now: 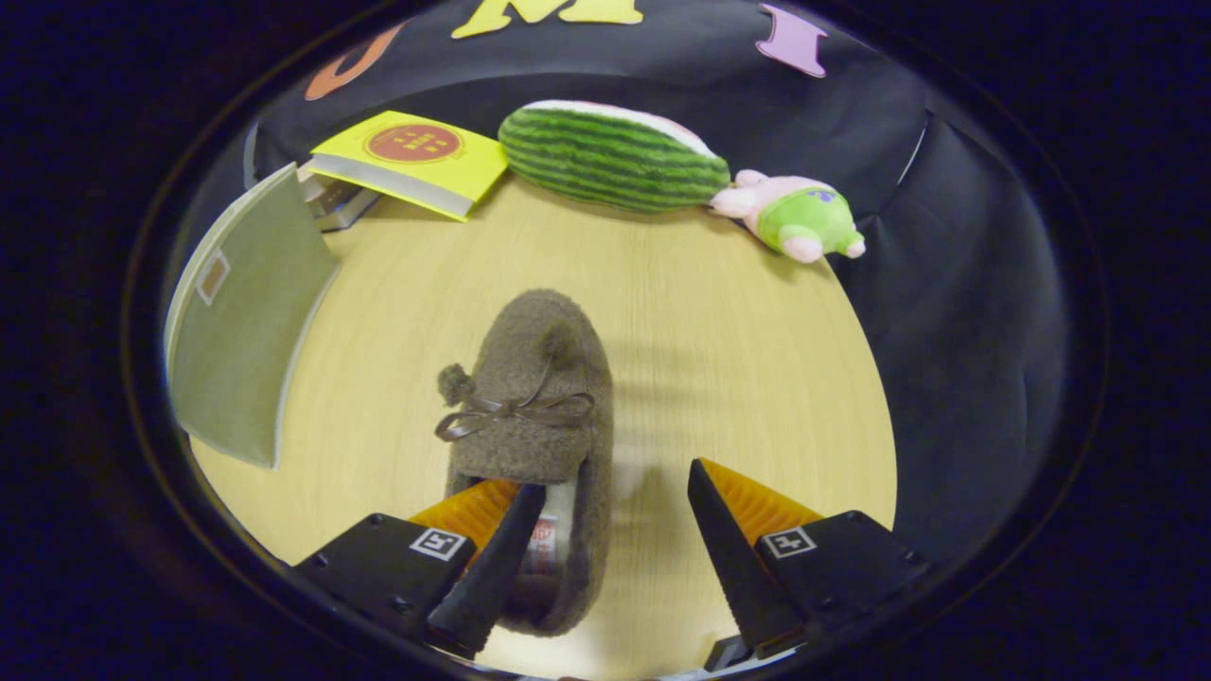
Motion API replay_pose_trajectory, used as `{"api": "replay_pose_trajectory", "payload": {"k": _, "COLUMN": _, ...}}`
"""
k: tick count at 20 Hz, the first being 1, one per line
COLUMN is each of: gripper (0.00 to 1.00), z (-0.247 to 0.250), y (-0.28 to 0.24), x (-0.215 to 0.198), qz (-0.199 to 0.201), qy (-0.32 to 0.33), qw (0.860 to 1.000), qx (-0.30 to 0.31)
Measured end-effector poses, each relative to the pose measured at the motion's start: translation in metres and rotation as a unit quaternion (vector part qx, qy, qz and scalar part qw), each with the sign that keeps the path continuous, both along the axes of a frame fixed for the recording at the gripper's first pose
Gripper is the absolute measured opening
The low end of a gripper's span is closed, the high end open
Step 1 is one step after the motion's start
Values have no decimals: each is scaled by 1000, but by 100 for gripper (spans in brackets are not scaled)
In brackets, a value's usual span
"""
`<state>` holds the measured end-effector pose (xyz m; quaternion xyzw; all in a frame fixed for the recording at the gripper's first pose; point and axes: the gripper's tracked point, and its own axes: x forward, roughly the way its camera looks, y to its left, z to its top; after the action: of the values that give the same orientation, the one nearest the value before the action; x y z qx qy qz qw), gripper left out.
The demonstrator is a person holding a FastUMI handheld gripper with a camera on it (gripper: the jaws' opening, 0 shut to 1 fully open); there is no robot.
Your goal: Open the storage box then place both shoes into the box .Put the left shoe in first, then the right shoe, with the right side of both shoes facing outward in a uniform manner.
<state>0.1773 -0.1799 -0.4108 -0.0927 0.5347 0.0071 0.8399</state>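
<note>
Here the claw (615,511) stands open, its two fingers spread wide with a broad gap between them. A shoe (535,407), a fuzzy brown slipper, lies on the table (719,322) with its toe pointing away from the claw and its heel end down between the fingers. The left finger (492,558) sits in the shoe's mouth, its tip dipped over the inner lining near the heel, so the shoe's right wall lies between the two fingers. The right finger (724,539) is apart from the shoe, with bare table showing between it and the shoe's side. Only one finger is at the shoe, so nothing is clamped. A thin bow (516,412) with two pompoms crosses the top of the shoe, just ahead of the fingertips.

Left of the shoe and apart from it stands a green panel (248,322), tilted up from the table, with a small pale patch near its upper edge; whether it is the box's lid cannot be told. Beyond it, at the far left corner of the table, a yellow book (416,161) rests on another object that is mostly hidden. Well beyond the shoe, along the far edge by the dark cloth wall (946,284), lies a striped green watermelon plush (610,156), and just right of it, touching or nearly so, a small pink and green toy (799,216).
</note>
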Motion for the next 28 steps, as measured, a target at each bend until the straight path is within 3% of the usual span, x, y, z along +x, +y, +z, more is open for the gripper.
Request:
{"api": "replay_pose_trajectory", "payload": {"k": 2, "gripper": 89, "z": -5, "y": 10, "x": 4, "qz": -4, "qy": 11, "qw": 1000, "qx": 23}}
{"api": "replay_pose_trajectory", "payload": {"k": 6, "gripper": 27, "z": -11, "y": 19, "x": -1, "qz": -19, "qy": 55, "qw": 997, "qx": 48}}
{"api": "replay_pose_trajectory", "payload": {"k": 9, "gripper": 16, "z": -7, "y": 13, "x": 2, "qz": -40, "qy": 56, "qw": 997, "qx": 28}}
{"api": "replay_pose_trajectory", "payload": {"k": 10, "gripper": 6, "z": -6, "y": 12, "x": -1, "qz": -48, "qy": 58, "qw": 997, "qx": 33}}
{"api": "replay_pose_trajectory", "payload": {"k": 14, "gripper": 6, "z": 6, "y": 20, "x": -11, "qz": -71, "qy": 72, "qw": 992, "qx": 72}}
{"api": "replay_pose_trajectory", "payload": {"k": 22, "gripper": 6, "z": 58, "y": 41, "x": -12, "qz": -80, "qy": 58, "qw": 992, "qx": 76}}
{"api": "replay_pose_trajectory", "payload": {"k": 28, "gripper": 6, "z": 108, "y": 98, "x": -15, "qz": -46, "qy": 49, "qw": 993, "qx": 96}}
